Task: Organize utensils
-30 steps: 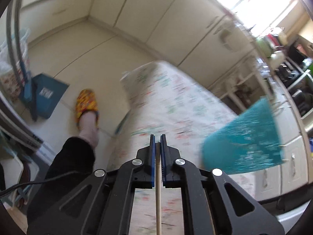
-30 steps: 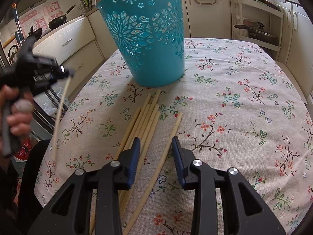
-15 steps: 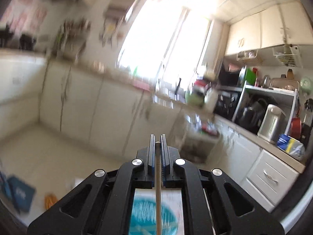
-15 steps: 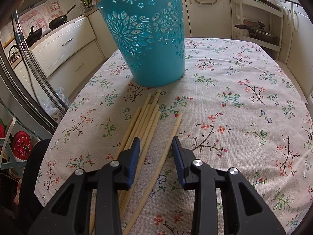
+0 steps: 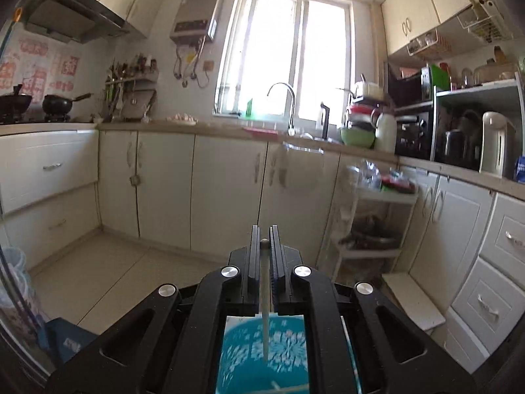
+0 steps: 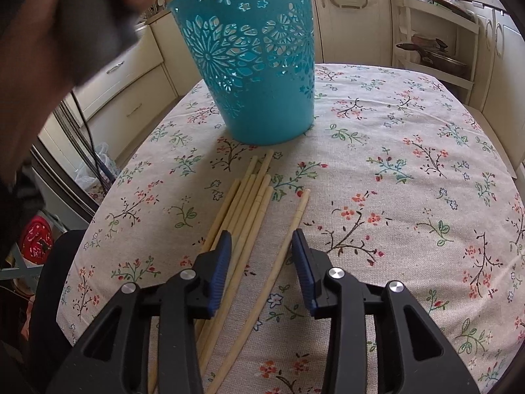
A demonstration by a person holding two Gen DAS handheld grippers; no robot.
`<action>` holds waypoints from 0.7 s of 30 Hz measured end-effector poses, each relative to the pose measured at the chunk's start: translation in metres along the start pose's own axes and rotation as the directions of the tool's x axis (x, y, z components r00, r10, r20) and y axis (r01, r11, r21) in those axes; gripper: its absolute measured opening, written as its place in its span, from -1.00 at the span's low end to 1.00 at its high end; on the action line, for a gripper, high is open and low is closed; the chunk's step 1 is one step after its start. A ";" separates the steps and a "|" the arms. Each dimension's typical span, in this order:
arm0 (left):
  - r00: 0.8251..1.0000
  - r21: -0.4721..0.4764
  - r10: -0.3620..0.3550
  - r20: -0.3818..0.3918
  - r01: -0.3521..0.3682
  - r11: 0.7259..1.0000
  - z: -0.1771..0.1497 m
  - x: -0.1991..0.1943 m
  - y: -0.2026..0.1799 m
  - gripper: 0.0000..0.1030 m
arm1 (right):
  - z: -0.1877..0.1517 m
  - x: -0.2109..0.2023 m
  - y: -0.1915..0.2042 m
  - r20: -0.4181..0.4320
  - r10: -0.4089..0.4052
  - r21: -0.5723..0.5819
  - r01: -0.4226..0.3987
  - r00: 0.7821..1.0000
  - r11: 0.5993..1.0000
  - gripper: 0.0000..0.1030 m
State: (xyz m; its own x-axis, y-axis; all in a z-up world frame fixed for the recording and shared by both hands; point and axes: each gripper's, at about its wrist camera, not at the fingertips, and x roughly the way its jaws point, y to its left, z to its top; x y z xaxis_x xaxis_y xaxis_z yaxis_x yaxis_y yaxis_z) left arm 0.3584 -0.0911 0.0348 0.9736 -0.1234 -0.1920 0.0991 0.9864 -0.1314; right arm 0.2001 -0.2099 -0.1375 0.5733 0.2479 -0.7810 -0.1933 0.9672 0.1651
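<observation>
My left gripper [image 5: 264,241] is shut on a pale chopstick [image 5: 265,298] that hangs down over the open mouth of the teal cut-out basket [image 5: 262,354]. The basket [image 6: 254,62] stands upright on the floral tablecloth [image 6: 410,170]. Several wooden chopsticks [image 6: 244,216] lie in a bundle in front of it, with one apart to the right [image 6: 287,239]. My right gripper [image 6: 261,246] is open, hovering low over the chopsticks' near ends. The hand holding the left gripper [image 6: 65,16] shows blurred at upper left.
Kitchen cabinets [image 5: 226,193], a sink tap [image 5: 282,98] and a white rack [image 6: 436,42] surround the table. One chopstick lies inside the basket bottom [image 5: 288,387]. The table's left edge [image 6: 95,216] drops near my leg.
My left gripper has swung up from beside the table and levelled out above the basket, carrying its chopstick. My right gripper has stayed still and open.
</observation>
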 end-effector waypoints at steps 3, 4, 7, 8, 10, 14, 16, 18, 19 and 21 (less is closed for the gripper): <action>1.000 -0.010 0.005 -0.016 -0.006 1.000 -0.013 -0.010 0.016 -0.65 | 0.000 0.000 0.000 0.000 0.001 0.000 -0.001 1.000 1.000 -0.26; 1.000 -0.021 0.012 -0.016 -0.012 1.000 -0.015 -0.018 0.023 -0.44 | 0.000 0.000 0.000 0.000 0.002 0.002 -0.002 1.000 1.000 -0.26; 0.999 -0.054 0.041 0.003 -0.041 0.998 -0.025 -0.045 0.046 -0.01 | 0.000 0.000 -0.003 0.001 0.015 0.016 -0.015 1.000 1.000 -0.26; 0.999 -0.060 0.050 0.003 -0.049 0.997 -0.029 -0.052 0.052 0.08 | 0.000 0.000 -0.004 0.002 0.020 0.022 -0.020 1.000 1.000 -0.26; 0.997 -0.061 0.074 -0.011 -0.074 0.995 -0.045 -0.068 0.067 0.21 | 0.000 0.000 -0.006 0.003 0.028 0.039 -0.028 1.000 0.999 -0.26; 0.984 -0.051 0.110 -0.142 -0.118 0.992 -0.089 -0.072 0.091 0.46 | 0.000 -0.001 -0.004 0.001 0.002 0.043 -0.002 1.000 0.999 -0.29; 0.968 -0.049 0.112 -0.226 -0.126 0.991 -0.110 -0.067 0.101 0.47 | 0.000 -0.002 -0.001 0.000 -0.023 0.037 0.023 1.000 0.999 -0.32; 0.948 -0.045 0.109 -0.300 -0.129 0.991 -0.132 -0.060 0.110 0.48 | -0.002 -0.004 0.000 -0.007 -0.042 0.043 0.043 0.999 0.998 -0.39; 0.941 -0.046 0.108 -0.320 -0.130 0.991 -0.137 -0.058 0.112 0.51 | -0.003 -0.006 -0.001 -0.011 -0.051 0.058 0.052 0.999 0.997 -0.39; 0.923 -0.060 0.097 -0.373 -0.128 0.990 -0.152 -0.052 0.119 0.57 | -0.006 -0.008 -0.002 -0.010 -0.072 0.069 0.072 0.997 0.995 -0.44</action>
State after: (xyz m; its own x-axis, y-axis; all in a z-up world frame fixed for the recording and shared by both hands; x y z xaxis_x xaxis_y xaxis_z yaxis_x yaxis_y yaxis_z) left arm 0.2881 0.0166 -0.1188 0.8316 -0.0586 -0.5523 -0.0392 0.9858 -0.1635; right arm 0.1914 -0.2137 -0.1348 0.5773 0.1772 -0.7971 -0.0957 0.9841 0.1494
